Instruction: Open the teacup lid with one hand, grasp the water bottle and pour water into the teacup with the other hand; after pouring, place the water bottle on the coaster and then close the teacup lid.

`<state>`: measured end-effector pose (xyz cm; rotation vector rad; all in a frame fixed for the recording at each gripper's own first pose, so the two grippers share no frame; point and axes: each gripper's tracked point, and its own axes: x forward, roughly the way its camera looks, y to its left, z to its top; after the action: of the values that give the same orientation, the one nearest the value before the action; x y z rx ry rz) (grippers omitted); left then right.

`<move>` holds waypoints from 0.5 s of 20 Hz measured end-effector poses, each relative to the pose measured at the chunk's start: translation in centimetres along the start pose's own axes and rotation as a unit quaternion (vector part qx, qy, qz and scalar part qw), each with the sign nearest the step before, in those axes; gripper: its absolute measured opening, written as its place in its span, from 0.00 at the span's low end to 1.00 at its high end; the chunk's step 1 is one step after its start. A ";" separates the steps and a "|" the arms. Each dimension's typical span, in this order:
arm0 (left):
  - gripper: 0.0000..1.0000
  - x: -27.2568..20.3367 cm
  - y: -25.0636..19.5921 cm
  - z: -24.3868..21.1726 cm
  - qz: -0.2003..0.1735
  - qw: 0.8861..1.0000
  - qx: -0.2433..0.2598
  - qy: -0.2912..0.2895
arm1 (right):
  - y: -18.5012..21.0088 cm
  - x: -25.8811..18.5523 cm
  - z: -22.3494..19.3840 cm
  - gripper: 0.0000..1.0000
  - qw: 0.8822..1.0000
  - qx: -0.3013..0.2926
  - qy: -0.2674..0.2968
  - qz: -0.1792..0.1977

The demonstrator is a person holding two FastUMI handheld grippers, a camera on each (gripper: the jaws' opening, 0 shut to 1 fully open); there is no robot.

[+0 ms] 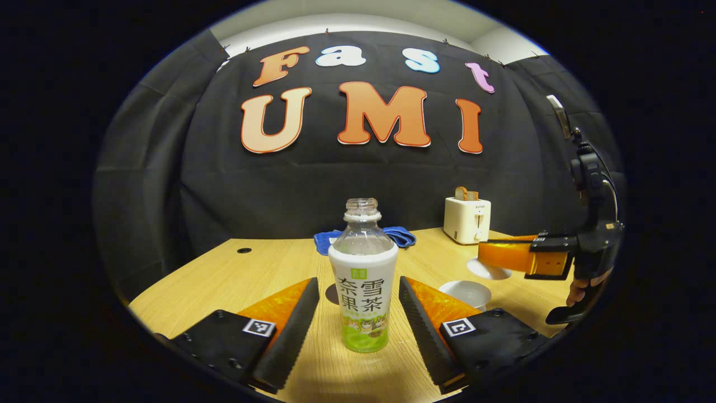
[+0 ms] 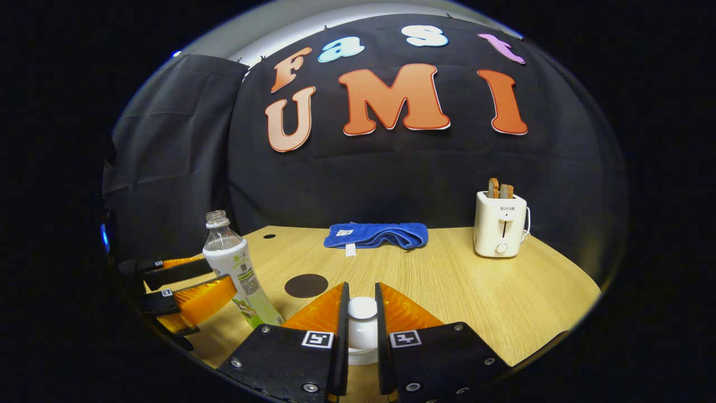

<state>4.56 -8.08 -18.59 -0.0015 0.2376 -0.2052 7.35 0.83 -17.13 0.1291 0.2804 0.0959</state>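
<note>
Bottle (image 1: 363, 280) uncapped between open left hand-held gripper (image 1: 358, 319), right hand-held gripper (image 2: 361, 322) clamping teacup lid (image 2: 362, 322), open cup (image 1: 469, 292) beyond.

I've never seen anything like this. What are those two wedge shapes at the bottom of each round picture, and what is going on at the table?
Those wedges are the jaws of two hand-held grippers; a person holds one in each hand, and a camera rides on each.

The left gripper view looks along the left gripper, whose jaws stand open on either side of an uncapped water bottle, not yet touching it. Farther right you see the right gripper above the open teacup.

The right gripper view shows the right gripper pinching the white teacup lid by its knob.

On the wooden table also lie a dark round coaster, a blue cloth and a toaster.
</note>
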 end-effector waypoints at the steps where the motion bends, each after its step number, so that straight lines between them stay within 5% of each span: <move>1: 0.90 0.4 0.0 -0.5 -0.001 1.000 -0.001 0.007 | -0.2 -0.2 0.3 0.22 1.000 0.001 -0.004 0.000; 10: 0.90 3.3 -0.3 -4.2 0.004 0.998 -0.010 0.065 | -1.5 -0.9 1.1 0.22 1.000 0.006 -0.013 -0.010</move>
<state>6.65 -8.98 -23.44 -0.0070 0.3684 -0.1948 6.87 -0.91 -16.05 0.1385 0.2565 0.0726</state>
